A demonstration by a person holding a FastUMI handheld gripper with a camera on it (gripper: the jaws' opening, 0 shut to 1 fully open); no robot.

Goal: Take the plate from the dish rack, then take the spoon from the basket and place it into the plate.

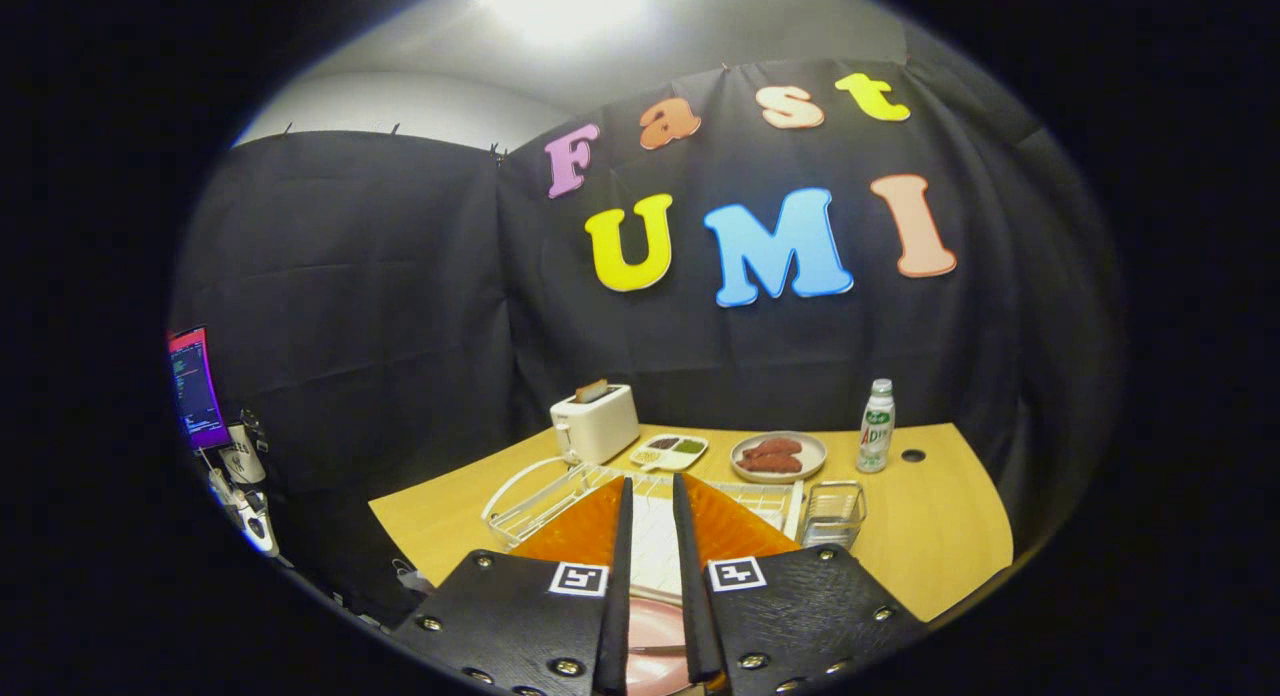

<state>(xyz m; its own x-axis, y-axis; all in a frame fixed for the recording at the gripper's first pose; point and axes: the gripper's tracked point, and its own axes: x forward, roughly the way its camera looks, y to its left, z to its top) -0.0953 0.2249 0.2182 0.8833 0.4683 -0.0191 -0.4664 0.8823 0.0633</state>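
Observation:
My gripper (652,481) hangs above the near part of the wooden table (940,536), its fingers a narrow gap apart with nothing pressed between them. Through that gap, low down near the finger bases, I see part of a pink plate (655,621); it looks to lie below the gripper. A thin pale line crosses the plate, and I cannot tell what it is. The white wire dish rack (530,491) stands just beyond the fingertips and holds no plate that I can see. The small wire basket (832,514) sits at the rack's right end; no spoon shows in it.
A white toaster (596,423) stands behind the rack. Next to it lie a small white tray with sauces (670,450) and a grey plate of sausages (778,456). A bottle (876,428) stands at the back right. A monitor (195,388) is off the table's left side.

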